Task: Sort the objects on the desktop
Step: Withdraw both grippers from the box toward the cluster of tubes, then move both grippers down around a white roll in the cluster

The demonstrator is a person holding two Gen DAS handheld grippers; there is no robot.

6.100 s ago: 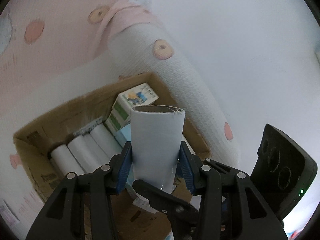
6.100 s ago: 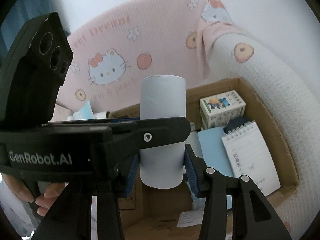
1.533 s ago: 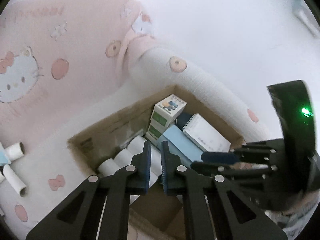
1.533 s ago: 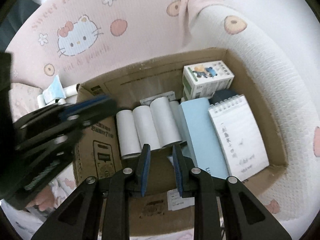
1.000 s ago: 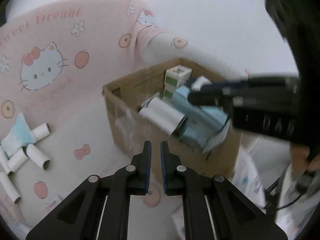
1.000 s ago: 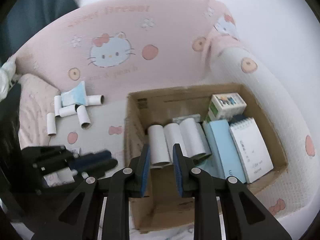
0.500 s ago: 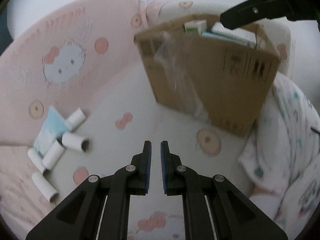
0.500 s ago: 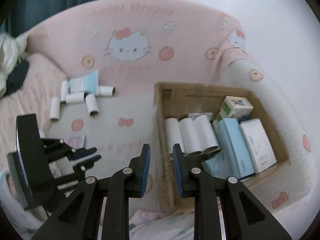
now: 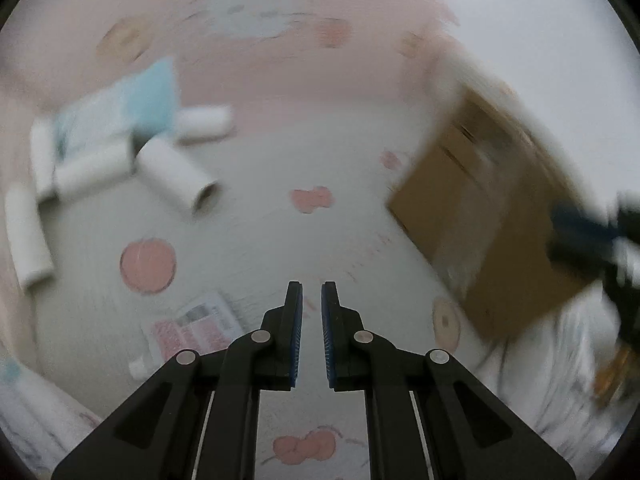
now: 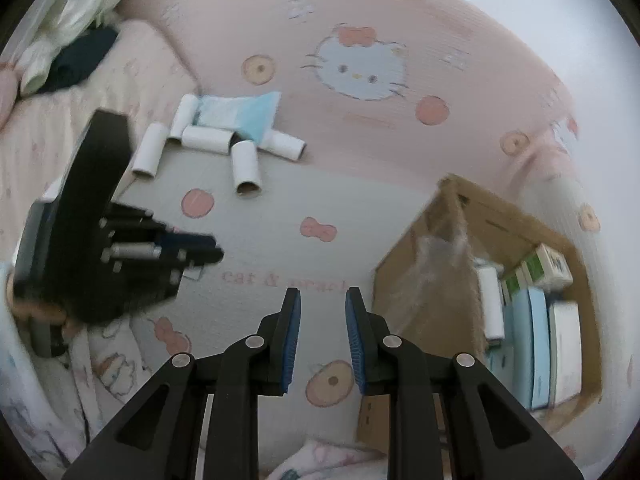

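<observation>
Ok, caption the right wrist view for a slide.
Empty right gripper above the bedspread, loose cardboard tubes ahead, part-filled cardboard box right.

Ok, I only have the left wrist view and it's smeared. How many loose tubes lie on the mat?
Observer: Five cardboard tubes, clustered around a blue packet.
Operator: I can't see into the box. What's in it?
Observer: The cardboard box holds a white roll, pale blue boxes and a small green-and-white carton.
Operator: Is the right gripper carrying anything?
Observer: No, the right gripper has nothing between its fingers.
</observation>
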